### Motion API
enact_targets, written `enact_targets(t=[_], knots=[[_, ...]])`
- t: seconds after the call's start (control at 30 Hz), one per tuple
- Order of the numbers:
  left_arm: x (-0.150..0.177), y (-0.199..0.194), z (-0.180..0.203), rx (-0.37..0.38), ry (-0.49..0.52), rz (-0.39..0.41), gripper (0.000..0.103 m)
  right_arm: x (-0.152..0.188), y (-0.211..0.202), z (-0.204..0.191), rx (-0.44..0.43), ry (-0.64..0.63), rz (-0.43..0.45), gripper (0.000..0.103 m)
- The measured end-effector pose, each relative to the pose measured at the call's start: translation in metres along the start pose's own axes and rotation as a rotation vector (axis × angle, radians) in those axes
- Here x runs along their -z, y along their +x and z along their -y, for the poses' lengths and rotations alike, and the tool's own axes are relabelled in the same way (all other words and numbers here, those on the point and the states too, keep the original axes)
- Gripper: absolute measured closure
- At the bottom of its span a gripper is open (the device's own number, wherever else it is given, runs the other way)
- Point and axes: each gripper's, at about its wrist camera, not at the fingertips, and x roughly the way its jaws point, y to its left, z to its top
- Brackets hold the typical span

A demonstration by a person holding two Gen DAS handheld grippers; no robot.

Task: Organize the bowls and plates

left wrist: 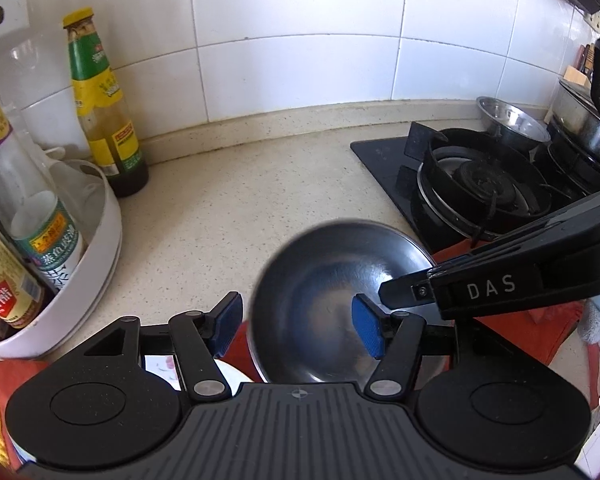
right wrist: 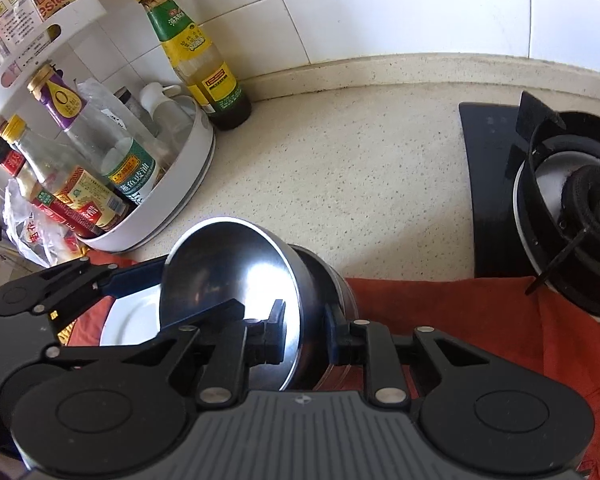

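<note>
- Step, as I read it: right gripper point(right wrist: 300, 330) has a steel bowl point(right wrist: 228, 280) by its rim, tilted on edge, lower centre of the right view. Probably stacking it with the other dishes.
- Right gripper: fingers closed down narrow, one inside the bowl wall, one outside. Clamped on the rim.
- A second dark round dish point(right wrist: 332, 280) sits right behind the bowl. Can't tell if they touch.
- White plate point(right wrist: 128, 320) lies flat on the red cloth point(right wrist: 480, 320), lower left of the right view, partly under the tilted bowl.
- Left gripper point(left wrist: 296, 322): spread wide, blue pads point(left wrist: 367, 330) either side of the bowl point(left wrist: 332, 292) in the left view. One pad sits in front of the bowl's inside; the other is outside the rim at lower left. Looks like no contact, holding nothing, but depth is hard to read.
- To do it well: a rim pinch on smooth steel is slip-prone, so keep the tilt slow and level it before lowering.
- The left gripper could steady the far rim if the bowl swings. Otherwise keep it clear of the right gripper's finger point(left wrist: 404, 288), which crosses from the right of the left view.
- Centre the bowl over its target before letting go.
- Watch the white bottle rack point(right wrist: 188, 184) at left and the stove point(right wrist: 560, 208) at right. Both are near the cloth.
</note>
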Motion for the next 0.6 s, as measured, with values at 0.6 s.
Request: enact_targets(t=[0.6], knots=[[0.007,-0.001,-0.007,0.018,-0.016,0.002,0.027,0.013,0.011,0.013,0.055,-0.018,0.028,0.078]])
